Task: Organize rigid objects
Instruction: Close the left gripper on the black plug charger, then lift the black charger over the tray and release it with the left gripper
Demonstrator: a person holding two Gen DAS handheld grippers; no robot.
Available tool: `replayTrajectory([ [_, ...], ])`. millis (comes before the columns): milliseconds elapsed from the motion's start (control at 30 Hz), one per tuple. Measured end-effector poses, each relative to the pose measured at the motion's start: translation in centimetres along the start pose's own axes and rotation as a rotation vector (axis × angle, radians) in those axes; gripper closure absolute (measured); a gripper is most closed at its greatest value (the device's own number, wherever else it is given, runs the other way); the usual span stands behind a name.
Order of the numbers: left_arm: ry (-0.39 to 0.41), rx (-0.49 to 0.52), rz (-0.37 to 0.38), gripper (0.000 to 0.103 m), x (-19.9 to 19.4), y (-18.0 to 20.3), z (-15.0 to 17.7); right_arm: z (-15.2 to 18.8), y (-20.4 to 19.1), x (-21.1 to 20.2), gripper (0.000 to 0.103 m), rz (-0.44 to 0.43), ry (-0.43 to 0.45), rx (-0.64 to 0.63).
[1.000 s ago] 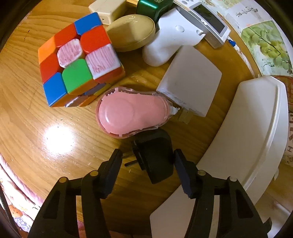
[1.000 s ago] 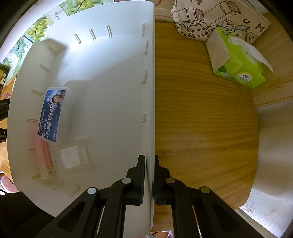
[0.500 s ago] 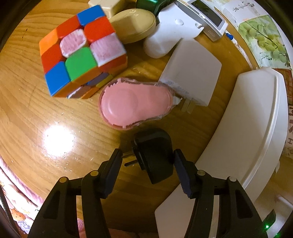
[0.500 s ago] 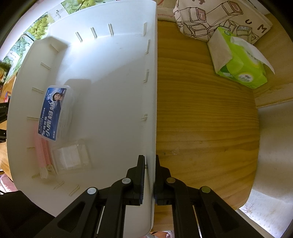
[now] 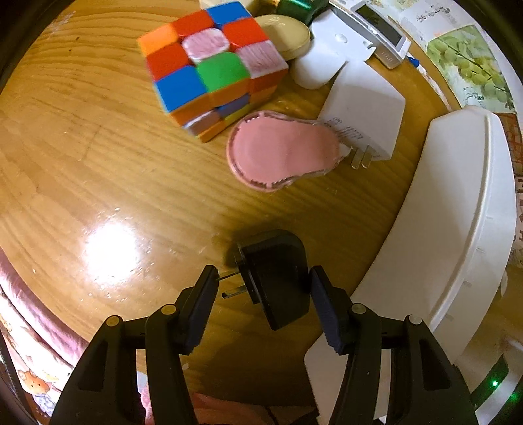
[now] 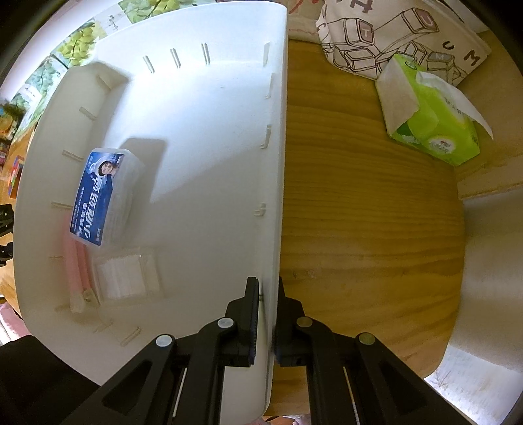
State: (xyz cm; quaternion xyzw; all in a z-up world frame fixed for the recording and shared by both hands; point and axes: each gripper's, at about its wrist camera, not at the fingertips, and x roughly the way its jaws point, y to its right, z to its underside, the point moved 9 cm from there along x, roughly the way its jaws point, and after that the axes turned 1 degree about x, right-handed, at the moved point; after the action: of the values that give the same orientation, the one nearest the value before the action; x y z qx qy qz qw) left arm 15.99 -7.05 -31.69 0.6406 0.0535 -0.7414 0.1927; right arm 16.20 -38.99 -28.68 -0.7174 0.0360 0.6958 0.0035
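Observation:
My left gripper [image 5: 262,278] is shut on a black plug adapter [image 5: 281,261], held just above the wooden table [image 5: 98,163]. Its prongs meet the left finger and its body the right one. Beyond it lie a pink tape dispenser [image 5: 281,153], a white charger [image 5: 366,104] and a colour cube [image 5: 209,65]. The white bin [image 5: 457,212] stands to the right. My right gripper [image 6: 267,284] is shut on the bin's side wall [image 6: 278,163]. Inside the bin lie a blue-labelled box [image 6: 101,196], a pink tube [image 6: 76,261] and a clear case [image 6: 124,278].
Behind the cube are a beige round case [image 5: 287,31], a white rounded device [image 5: 320,62], a digital clock [image 5: 376,26] and a green tin [image 5: 300,5]. Right of the bin, a green tissue pack [image 6: 431,124] and a printed canvas bag [image 6: 392,32] sit on the table.
My left gripper has drawn back from the pink dispenser and cube with the black adapter in it, opening a gap of bare table. The right gripper and bin have stayed put.

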Motion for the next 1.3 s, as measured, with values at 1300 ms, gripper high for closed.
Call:
replayTrajectory([
  [1300, 0.467, 0.493, 0.266, 0.042, -13.7, 10.6, 4.9, 3.8, -0.6, -0.3, 0.098, -0.056, 0.032, -0.031],
])
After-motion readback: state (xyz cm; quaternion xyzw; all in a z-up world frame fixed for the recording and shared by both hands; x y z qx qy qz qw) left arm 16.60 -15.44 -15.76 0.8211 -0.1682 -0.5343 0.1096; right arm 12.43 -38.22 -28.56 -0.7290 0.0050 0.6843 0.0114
